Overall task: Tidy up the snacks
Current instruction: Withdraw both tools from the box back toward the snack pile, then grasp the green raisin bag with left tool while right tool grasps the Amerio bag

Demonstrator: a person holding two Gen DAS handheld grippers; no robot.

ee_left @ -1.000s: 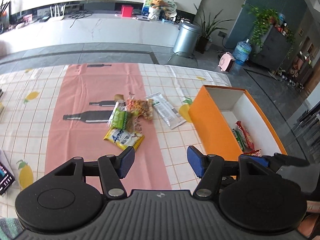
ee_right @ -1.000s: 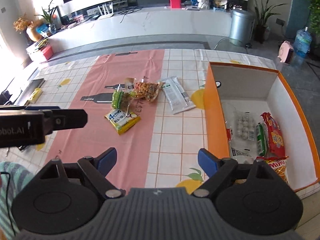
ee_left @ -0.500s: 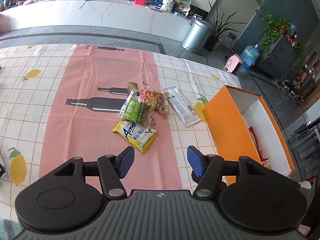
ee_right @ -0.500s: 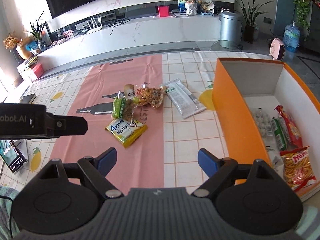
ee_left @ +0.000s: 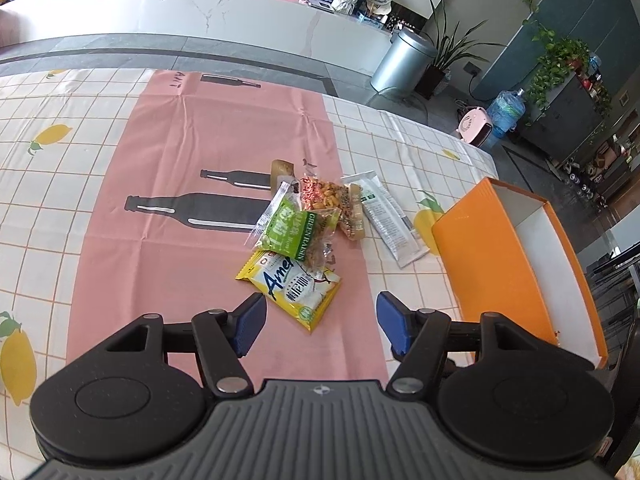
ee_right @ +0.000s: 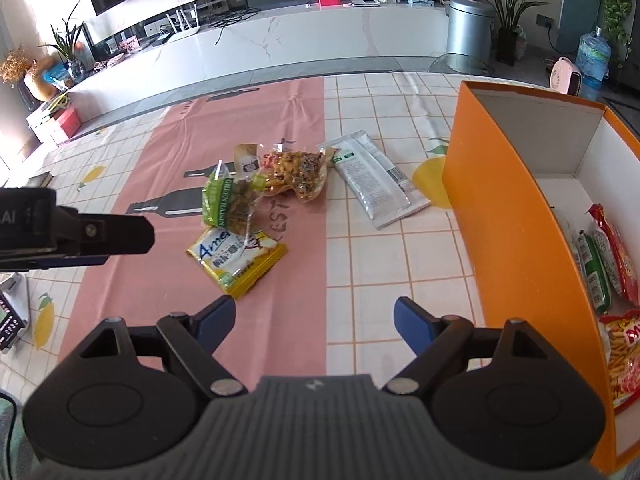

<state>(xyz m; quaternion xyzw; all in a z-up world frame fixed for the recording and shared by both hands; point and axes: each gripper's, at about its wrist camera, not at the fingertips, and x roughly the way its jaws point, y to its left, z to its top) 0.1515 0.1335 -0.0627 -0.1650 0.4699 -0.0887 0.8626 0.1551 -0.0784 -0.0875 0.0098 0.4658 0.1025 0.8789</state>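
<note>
Reaching step: my left gripper (ee_left: 318, 322) hovered, fingers spread and empty, just short of the yellow packet (ee_left: 291, 284). Right gripper (ee_right: 314, 322) likewise spread. Next: straddle, pinch, carry to orange box (ee_left: 496, 256).

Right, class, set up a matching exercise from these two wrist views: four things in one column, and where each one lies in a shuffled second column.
Things:
1. yellow packet
2. green raisin bag
3. white sachet
4. red chip bag

Places:
A. inside the orange box
B. on the checked cloth, between the snack pile and the box
C. nearest the open left hand-held gripper, on the pink strip
D. lying partly on top of the yellow packet

Pairs: 1-C, 2-D, 3-B, 4-A
</note>
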